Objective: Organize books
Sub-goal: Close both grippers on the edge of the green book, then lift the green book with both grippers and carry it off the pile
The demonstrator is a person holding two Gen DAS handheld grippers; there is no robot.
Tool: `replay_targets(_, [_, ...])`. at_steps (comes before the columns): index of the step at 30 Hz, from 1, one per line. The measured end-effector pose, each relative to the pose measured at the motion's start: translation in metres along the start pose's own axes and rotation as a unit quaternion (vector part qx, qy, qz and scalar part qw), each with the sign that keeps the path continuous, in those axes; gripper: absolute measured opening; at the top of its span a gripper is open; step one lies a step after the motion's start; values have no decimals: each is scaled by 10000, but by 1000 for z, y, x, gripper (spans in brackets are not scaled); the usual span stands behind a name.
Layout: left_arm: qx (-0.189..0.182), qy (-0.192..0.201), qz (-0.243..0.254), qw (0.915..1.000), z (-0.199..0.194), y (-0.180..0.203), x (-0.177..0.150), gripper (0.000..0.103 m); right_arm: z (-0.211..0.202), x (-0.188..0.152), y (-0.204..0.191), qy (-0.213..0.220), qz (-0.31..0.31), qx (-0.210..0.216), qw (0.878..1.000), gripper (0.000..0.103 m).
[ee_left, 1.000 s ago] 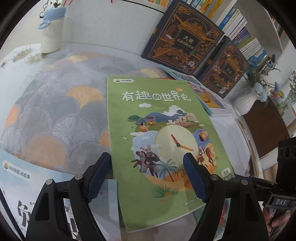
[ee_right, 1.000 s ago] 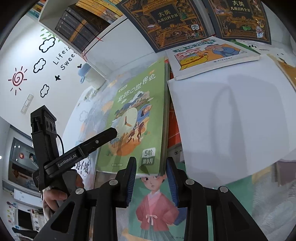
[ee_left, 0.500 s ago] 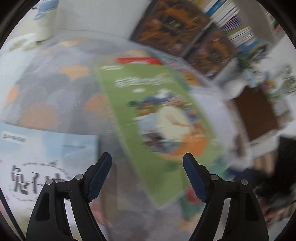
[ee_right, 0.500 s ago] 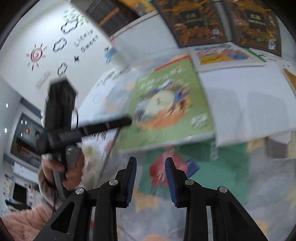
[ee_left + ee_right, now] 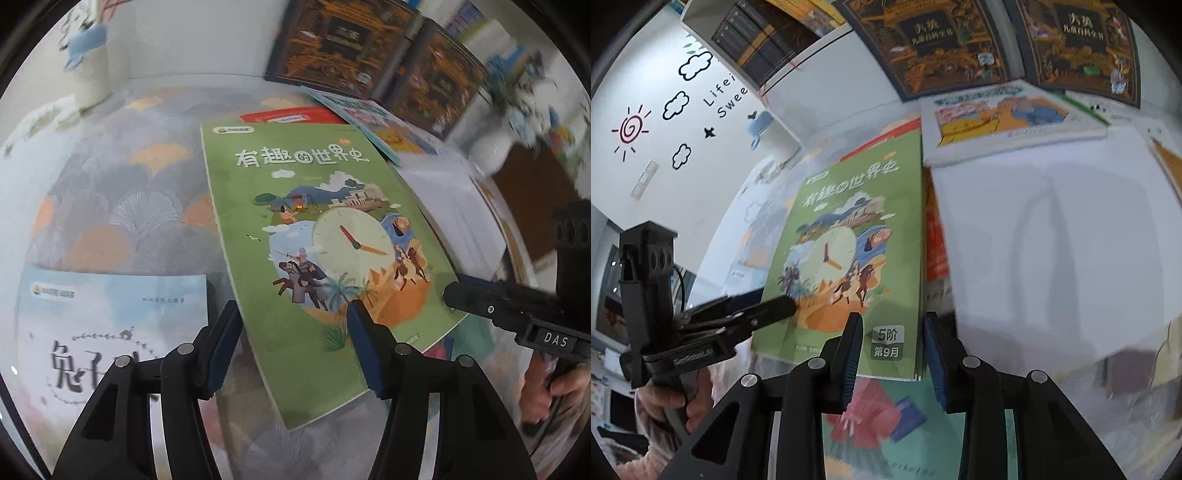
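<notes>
A green book [image 5: 314,229] with a clock on its cover lies flat on the patterned cloth, on top of a red book [image 5: 295,114]. My left gripper [image 5: 293,343] hangs over its lower left part. The jaws are closing, the cover shows between them, and the pads press on nothing. From the right wrist view, the left gripper [image 5: 788,302] reaches the green book [image 5: 857,229] at its left edge. My right gripper [image 5: 891,347] stands narrowly open over the book's lower right corner, which shows in the gap. A hand [image 5: 665,398] holds the left gripper.
A pale blue book [image 5: 110,314] lies at lower left. A picture book [image 5: 373,122] and a white book [image 5: 454,206] lie to the right. Two dark encyclopedias [image 5: 343,40] lean on the shelf. A teal book [image 5: 886,435] lies nearest me. A white bottle [image 5: 88,70] stands far left.
The left jaws have narrowed. Both views swung and blurred half a second ago. The right gripper drew back from the green book's corner and came back over it. The red book now shows.
</notes>
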State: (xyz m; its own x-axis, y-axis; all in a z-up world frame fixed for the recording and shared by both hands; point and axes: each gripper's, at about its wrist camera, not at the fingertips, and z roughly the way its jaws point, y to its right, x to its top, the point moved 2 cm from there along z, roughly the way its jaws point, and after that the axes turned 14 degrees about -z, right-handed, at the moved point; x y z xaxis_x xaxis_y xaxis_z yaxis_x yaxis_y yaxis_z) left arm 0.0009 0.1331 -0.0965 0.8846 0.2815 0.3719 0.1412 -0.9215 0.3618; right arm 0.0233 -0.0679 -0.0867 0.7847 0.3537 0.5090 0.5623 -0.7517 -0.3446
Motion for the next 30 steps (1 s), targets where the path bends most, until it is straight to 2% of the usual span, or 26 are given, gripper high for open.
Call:
replay_targets(4, [11,-215,192,9996,-10,-3,-22,56,-4,-21,-18,-280,-319,-44,9991,34])
replay_targets(7, [-95,-417,242,9988,-19,-11,-52,55,-14,-48,-33,-481,-488,68,9976,34])
replay_targets(9, [-203,-660,330,9971,-22,-12,-81,54,-20,-77,-47,-761,-612,299,9948,34])
replay_targets(10, [-319,-622,420,9967,-27,-13,-92,54,-24,-97,-54,-939,-685,503,9920,33])
replay_targets(12, [-526,-710,452,9951,-33,-16,-100,54,-31,-119,-57,-1019,-655,852,9890,33])
replay_targets(14, [-754,-868,253,9930,-33,-22,-95,54,-37,-128,-45,-922,-340,1082,9893,33])
replay_targets(17, [-848,-918,176,9920,-24,-28,-80,40,-30,-126,-16,-651,160,1487,9866,27])
replay_targets(20, [-1062,-951,13,9898,-20,-34,-72,37,-20,-123,3,-354,540,1962,9784,22])
replay_targets(22, [-1181,-959,-80,9883,-18,-37,-70,37,-18,-122,9,-292,600,2027,9770,20])
replay_targets(26, [-1136,-910,-29,9894,-19,-30,-74,37,-19,-119,15,-182,586,2008,9777,20])
replay_targets(30, [-1271,-796,-164,9885,-18,-33,-72,37,-22,-126,8,-58,617,1937,9791,18])
